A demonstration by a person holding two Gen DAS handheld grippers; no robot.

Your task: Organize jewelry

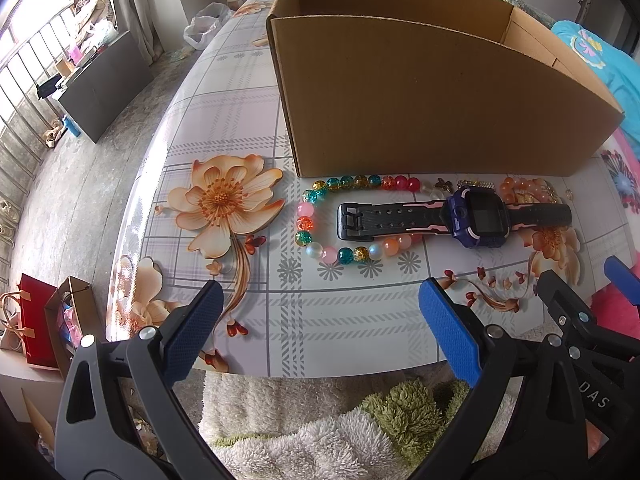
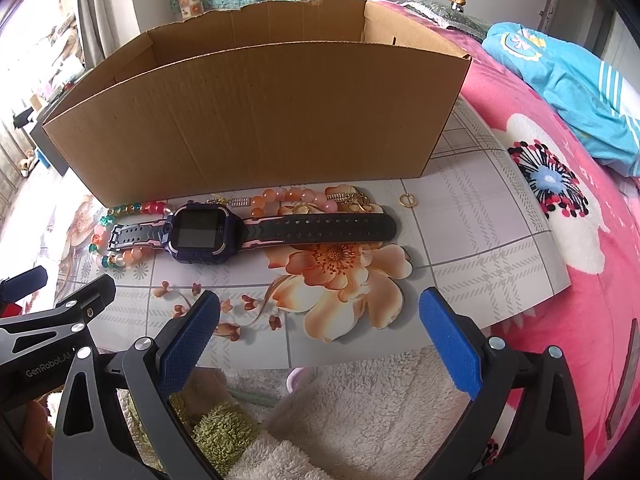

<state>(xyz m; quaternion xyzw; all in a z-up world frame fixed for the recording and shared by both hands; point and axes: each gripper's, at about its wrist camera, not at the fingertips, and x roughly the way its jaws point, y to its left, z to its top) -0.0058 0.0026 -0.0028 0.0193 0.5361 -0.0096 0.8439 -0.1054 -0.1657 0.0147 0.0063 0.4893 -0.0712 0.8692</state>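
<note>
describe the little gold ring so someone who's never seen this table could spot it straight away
Start at the cardboard box on the flowered table. Along its front wall lie a watch, bead bracelets and gold trinkets; follow that row to its right end. The gold ring lies there alone on bare tablecloth, just past the watch strap's tip: a single small plain hoop, touching nothing.

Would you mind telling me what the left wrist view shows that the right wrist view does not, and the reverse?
Only the left wrist view shows the full loop of the multicolored bead necklace and a red gift bag on the floor. Only the right wrist view shows a small gold ring lying apart on the tablecloth and clearer gold charms. Both show the cardboard box, the purple smartwatch, the orange bead bracelet, and open, empty grippers.
</note>
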